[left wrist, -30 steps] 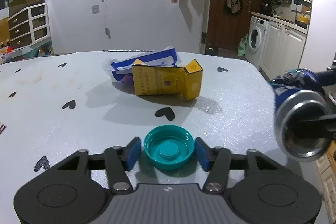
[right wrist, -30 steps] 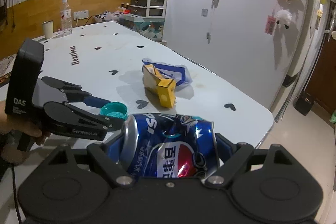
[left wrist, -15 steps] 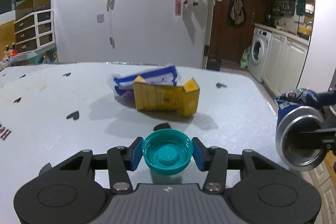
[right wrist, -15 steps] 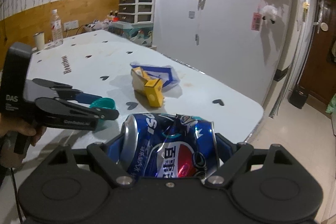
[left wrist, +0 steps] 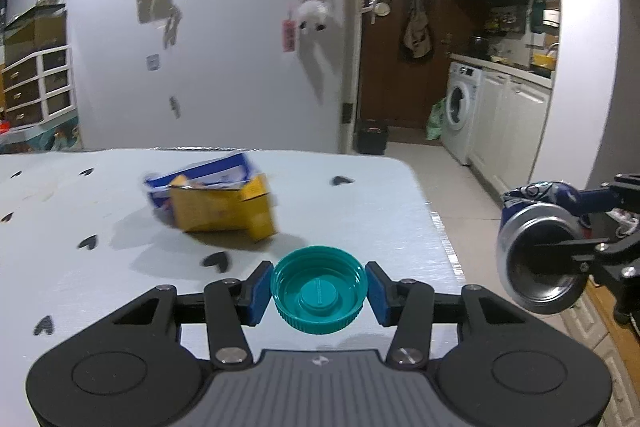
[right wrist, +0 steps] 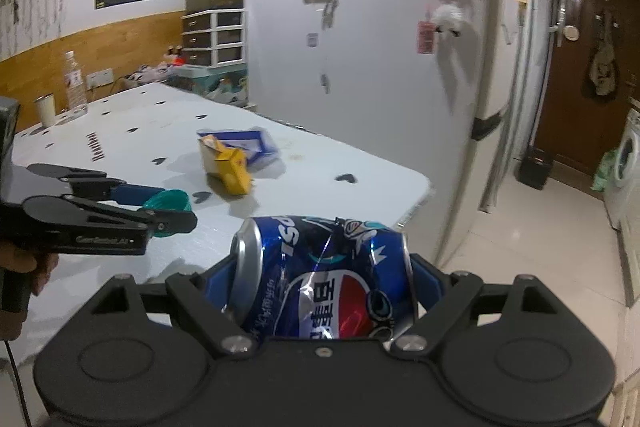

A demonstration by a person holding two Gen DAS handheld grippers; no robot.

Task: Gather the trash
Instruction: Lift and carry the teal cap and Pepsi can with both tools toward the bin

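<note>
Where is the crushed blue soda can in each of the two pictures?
Left wrist view: the crushed blue soda can is at the far right edge, its round end facing the camera, held in the right gripper.
Right wrist view: the can fills the bottom centre, lying sideways.
Shared landmark: the yellow box on the table.

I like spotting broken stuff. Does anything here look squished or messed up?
Yes. The blue soda can in the right gripper is dented and creased. On the table, the yellow carton lies crumpled and torn open on a blue wrapper. The teal cap in the left gripper looks fine.
</note>
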